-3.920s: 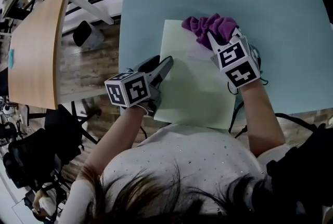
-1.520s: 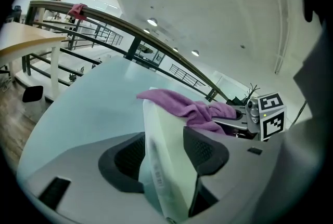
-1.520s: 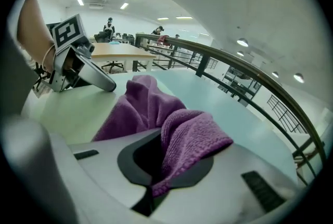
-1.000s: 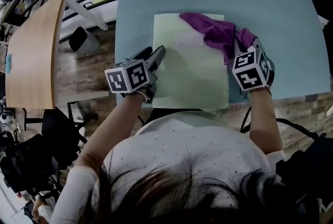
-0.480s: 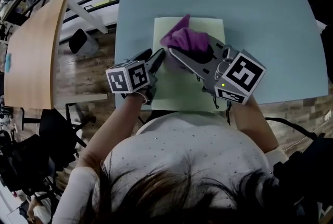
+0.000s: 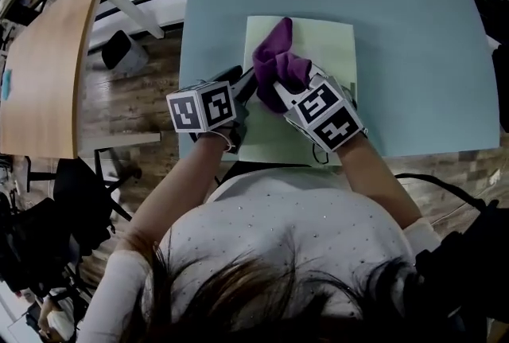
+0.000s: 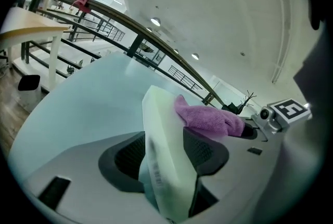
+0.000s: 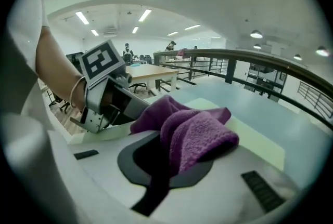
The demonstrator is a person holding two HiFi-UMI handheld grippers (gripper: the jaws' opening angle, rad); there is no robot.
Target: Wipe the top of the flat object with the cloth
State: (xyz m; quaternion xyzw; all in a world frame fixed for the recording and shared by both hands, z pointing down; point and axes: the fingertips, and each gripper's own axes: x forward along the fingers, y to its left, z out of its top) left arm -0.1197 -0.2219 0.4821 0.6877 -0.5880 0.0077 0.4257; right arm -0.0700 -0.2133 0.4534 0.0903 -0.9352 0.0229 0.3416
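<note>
At centre-left of the head view, the left gripper (image 6: pixel 243 84) is clamped on the left edge of the pale green flat object (image 6: pixel 322 47), which lies on the blue table (image 6: pixel 413 55). Just to its right, the right gripper (image 6: pixel 280 92) pinches the purple cloth (image 6: pixel 277 63), bunched on the object's left half.

Cloth (image 6: pixel 277 63) on flat object (image 6: pixel 330 47) (pale green)
</note>
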